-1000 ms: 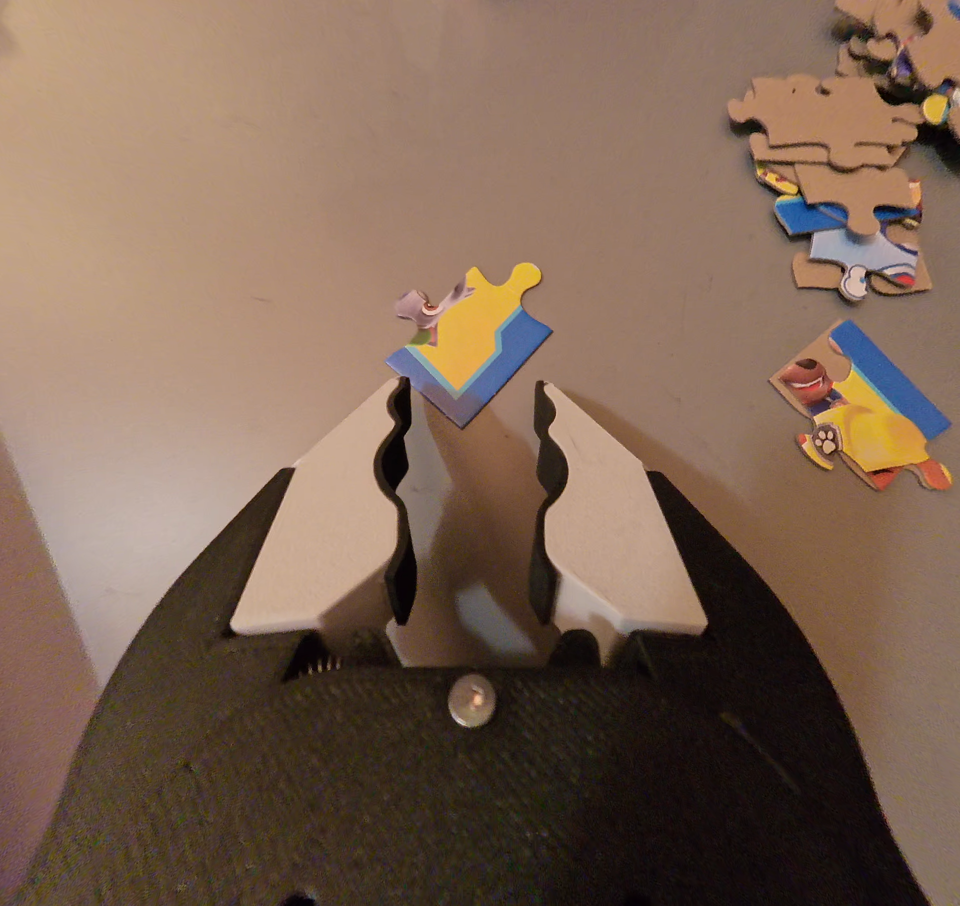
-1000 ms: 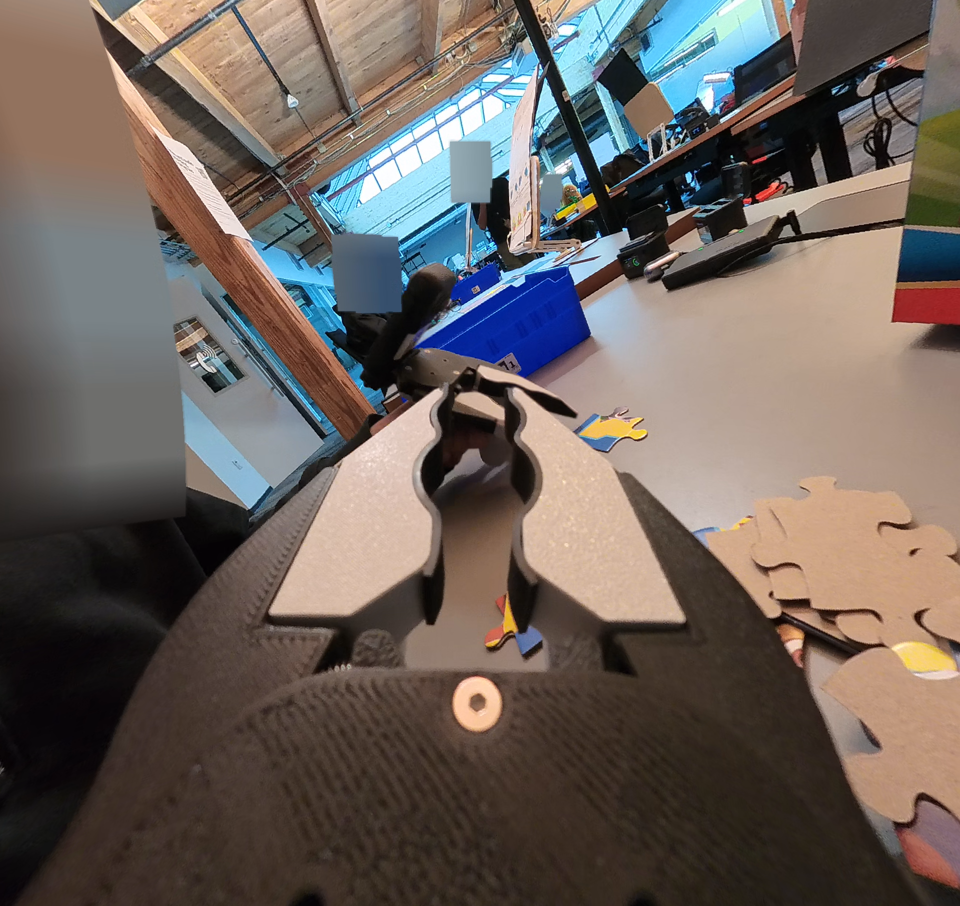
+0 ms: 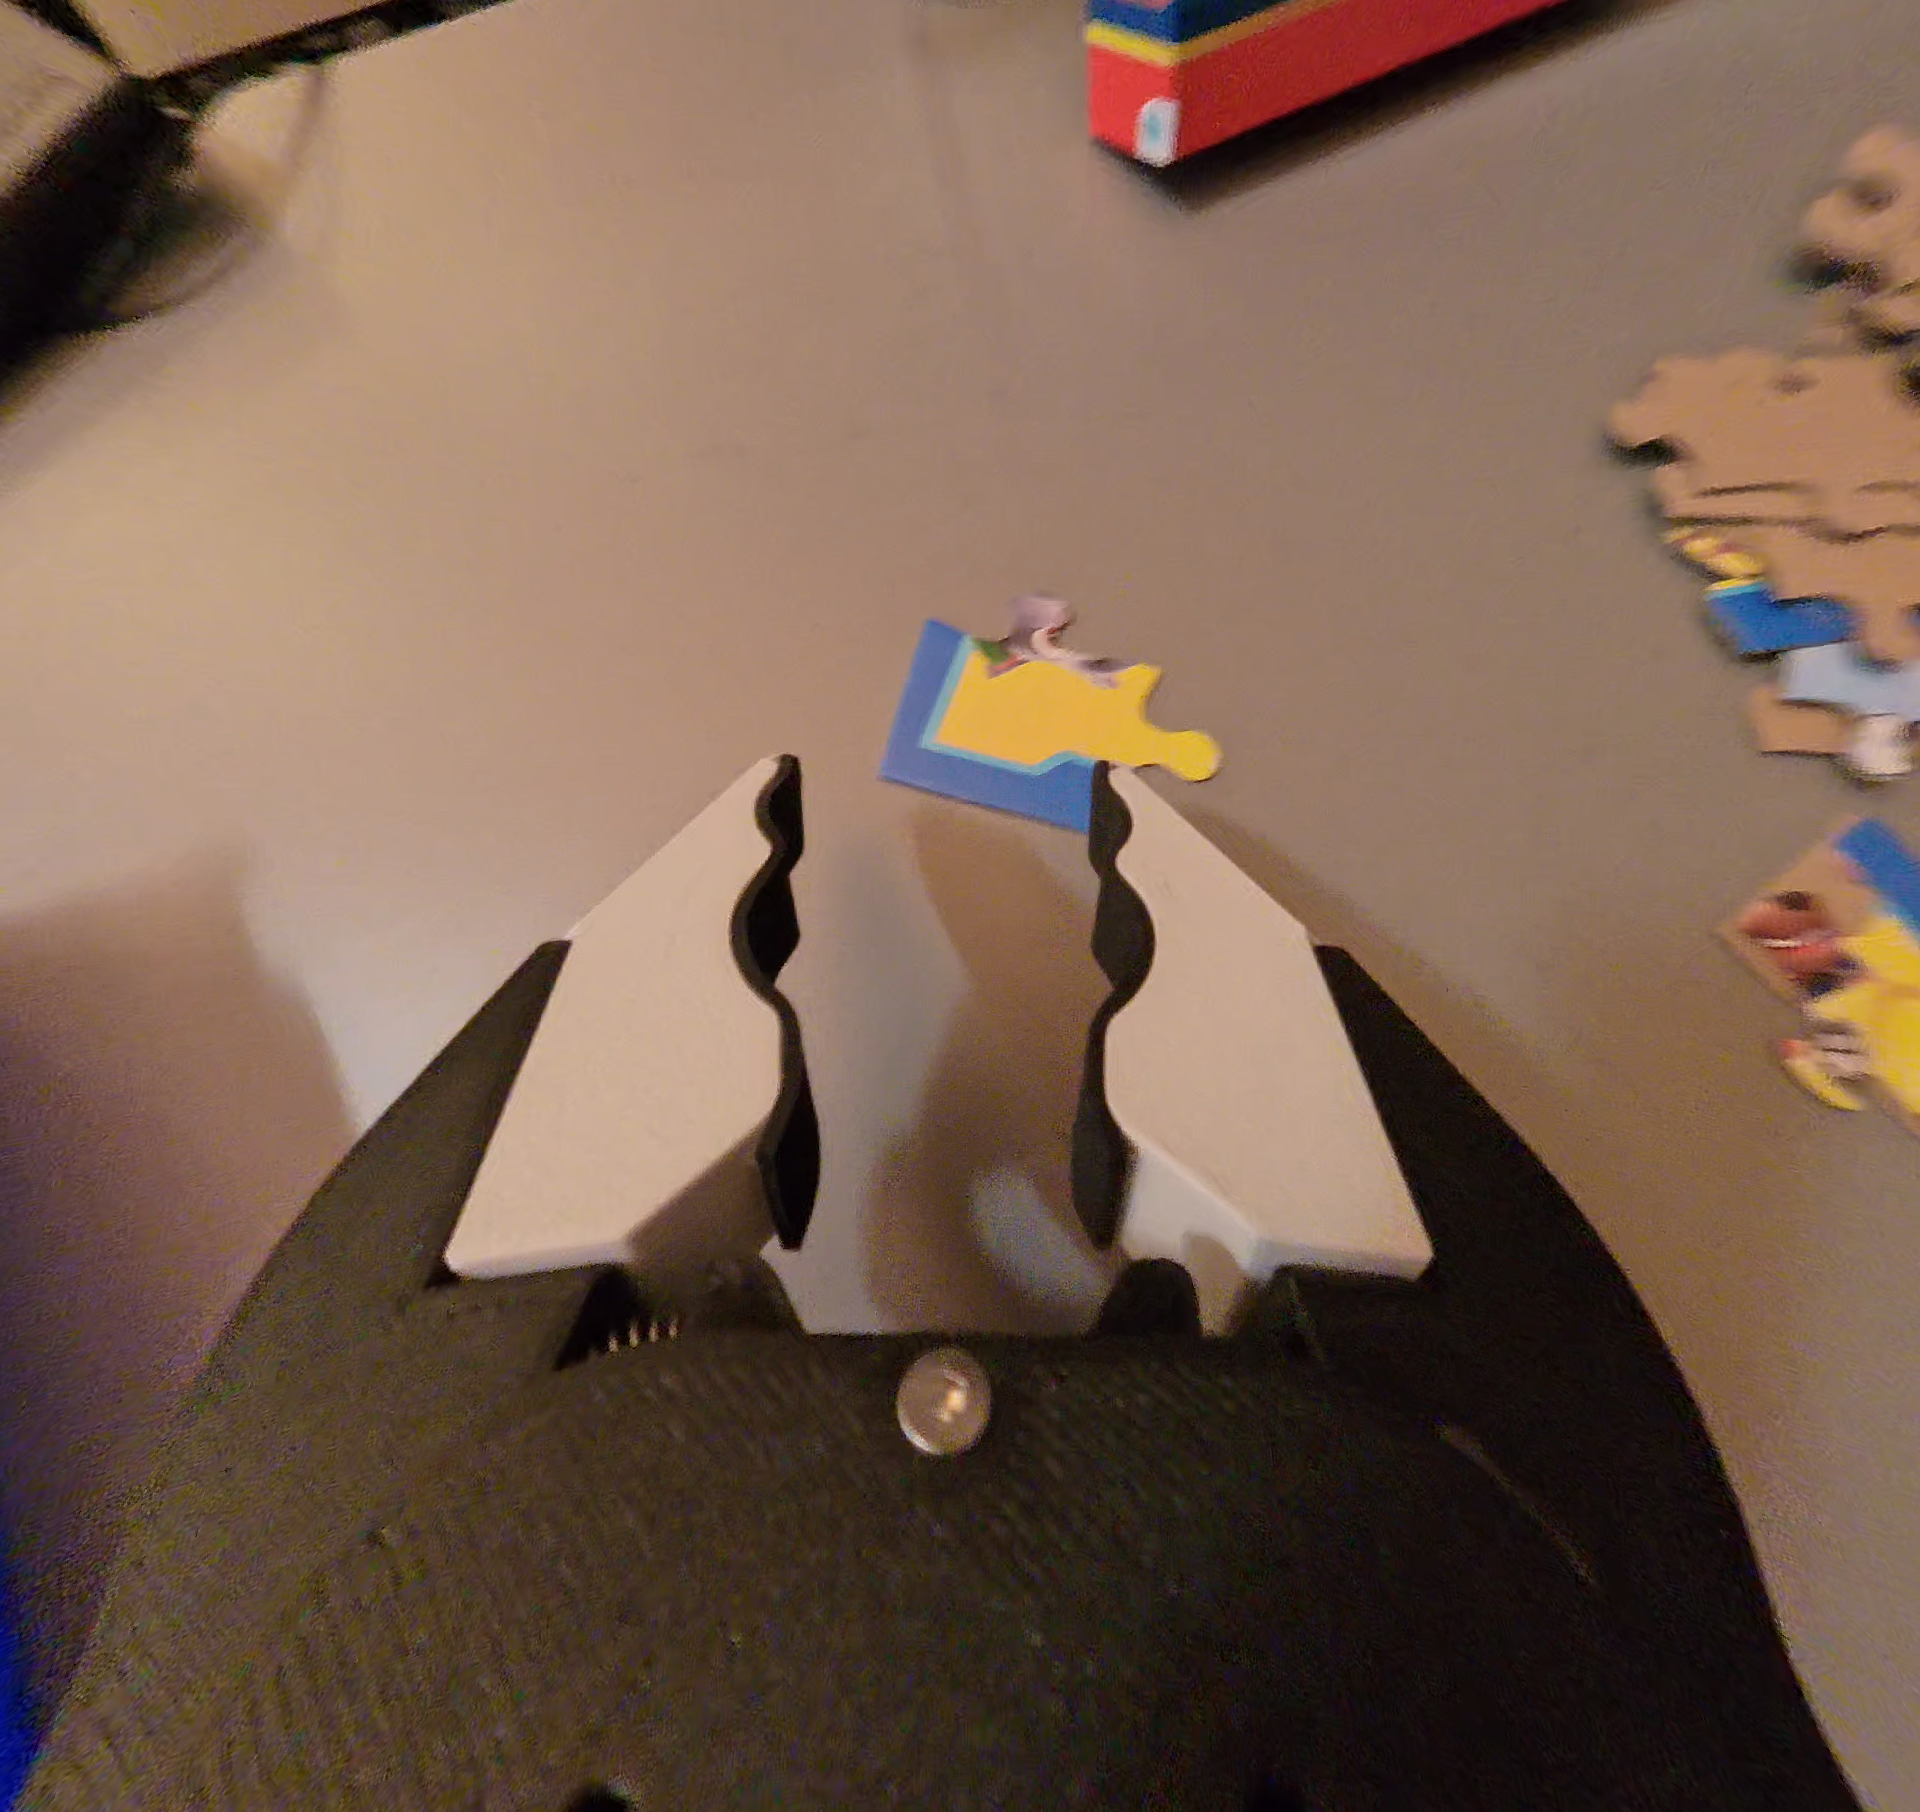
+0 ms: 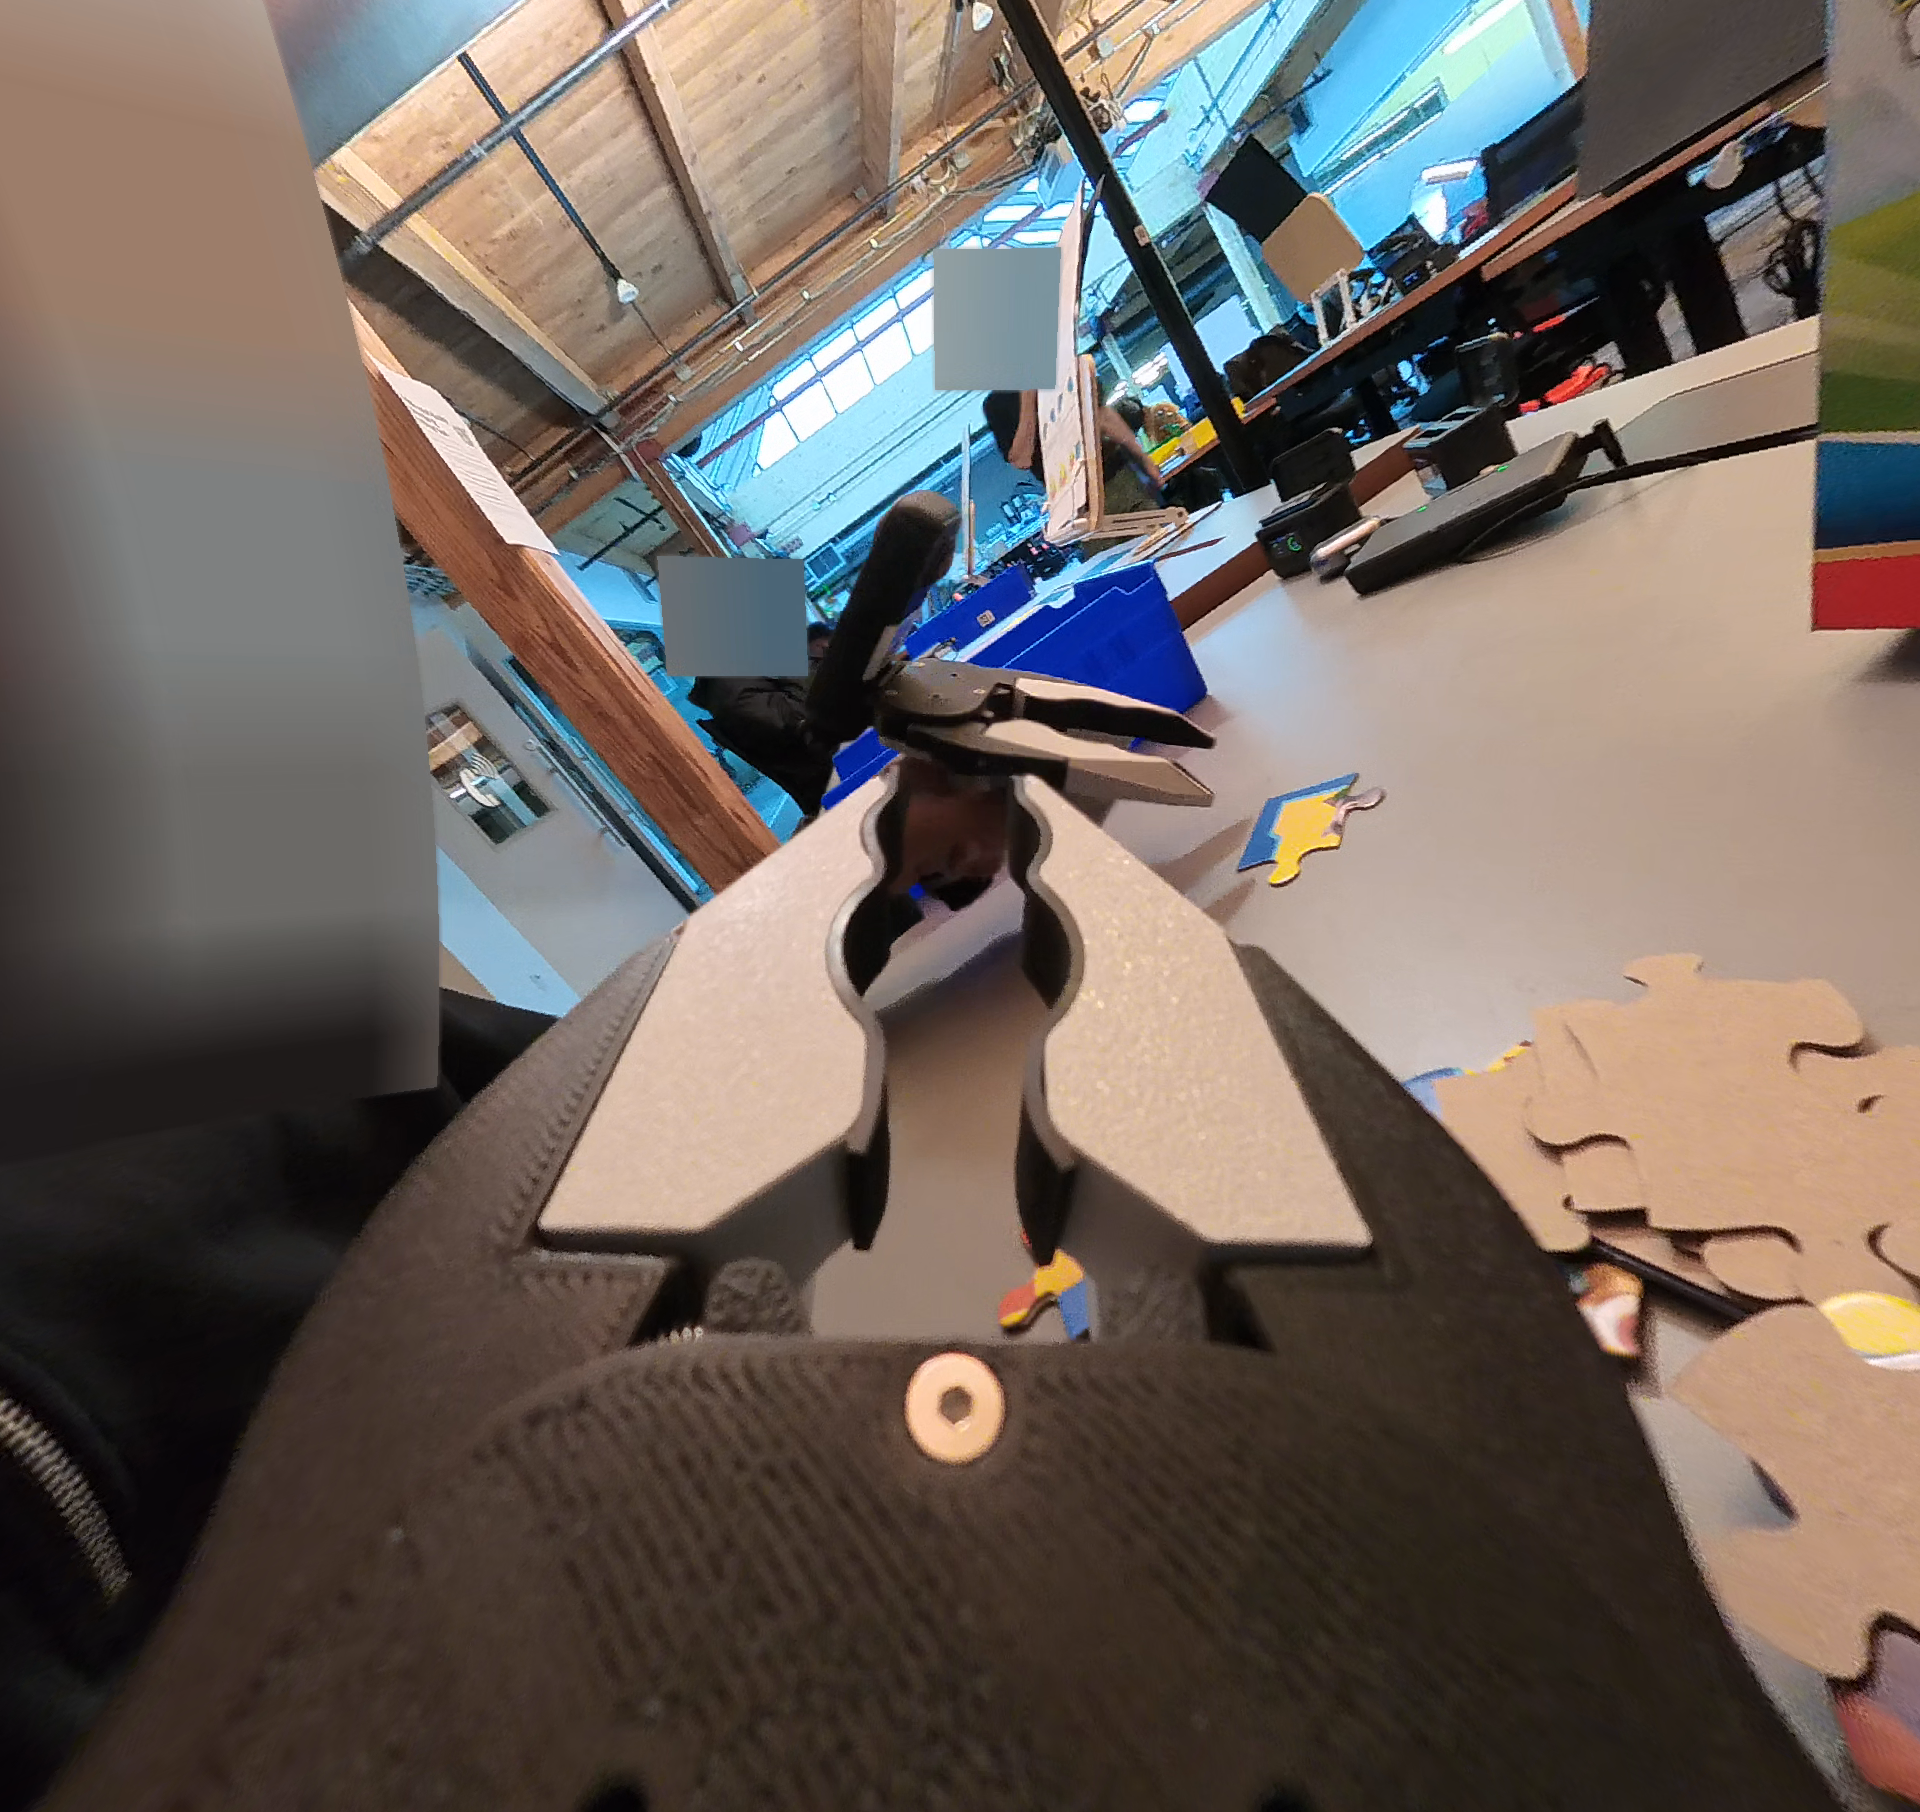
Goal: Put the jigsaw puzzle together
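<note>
Grey table [image 3: 644,391], yellow-and-blue puzzle piece [image 3: 1023,723] lying flat just beyond left gripper [image 3: 940,775], jaws wide apart, nothing between them, right fingertip overlapping the piece's near edge. Right gripper [image 4: 945,817] raised, jaws narrowly apart, bare. Brown face-down pieces [image 4: 1704,1118] heaped alongside; red-and-blue box [image 3: 1351,27] behind.
</note>
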Tool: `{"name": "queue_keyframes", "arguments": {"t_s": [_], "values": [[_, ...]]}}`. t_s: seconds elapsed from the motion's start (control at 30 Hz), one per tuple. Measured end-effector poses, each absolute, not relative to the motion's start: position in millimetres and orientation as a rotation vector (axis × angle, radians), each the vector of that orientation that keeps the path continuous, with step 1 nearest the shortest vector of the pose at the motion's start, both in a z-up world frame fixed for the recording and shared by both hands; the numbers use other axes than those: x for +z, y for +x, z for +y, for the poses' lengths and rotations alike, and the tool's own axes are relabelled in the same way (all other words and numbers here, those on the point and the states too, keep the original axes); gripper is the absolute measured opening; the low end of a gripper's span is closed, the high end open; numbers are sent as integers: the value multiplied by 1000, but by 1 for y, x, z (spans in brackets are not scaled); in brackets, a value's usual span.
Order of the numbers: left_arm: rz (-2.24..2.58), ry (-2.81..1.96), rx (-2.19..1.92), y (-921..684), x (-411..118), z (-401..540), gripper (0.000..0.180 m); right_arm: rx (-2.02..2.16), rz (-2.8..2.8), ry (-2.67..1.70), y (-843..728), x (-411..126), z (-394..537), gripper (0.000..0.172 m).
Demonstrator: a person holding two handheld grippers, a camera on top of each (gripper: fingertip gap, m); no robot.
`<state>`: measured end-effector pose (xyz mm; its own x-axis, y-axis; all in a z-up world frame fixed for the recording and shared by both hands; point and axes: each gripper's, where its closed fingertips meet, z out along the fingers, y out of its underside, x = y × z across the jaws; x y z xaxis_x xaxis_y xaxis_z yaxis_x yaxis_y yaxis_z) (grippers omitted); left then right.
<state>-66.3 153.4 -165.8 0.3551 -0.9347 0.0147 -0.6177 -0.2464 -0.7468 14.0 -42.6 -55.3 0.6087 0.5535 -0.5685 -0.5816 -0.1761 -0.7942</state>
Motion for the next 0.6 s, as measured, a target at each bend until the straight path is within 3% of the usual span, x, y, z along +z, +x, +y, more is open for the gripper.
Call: {"name": "queue_keyframes", "arguments": {"t_s": [0.1, 0.2, 0.6], "values": [[1368, -1993, -812, -51, -169, 139, 66, 1005, 21, -1433, 13, -56, -42, 17], [1459, -1975, -689, -46, -183, 141, 72, 986, 20, -1443, 15, -57, -41, 17], [1461, -1949, -674, -52, -182, 143, 73, 1016, 29, -1443, 17, -58, -42, 20]]}}
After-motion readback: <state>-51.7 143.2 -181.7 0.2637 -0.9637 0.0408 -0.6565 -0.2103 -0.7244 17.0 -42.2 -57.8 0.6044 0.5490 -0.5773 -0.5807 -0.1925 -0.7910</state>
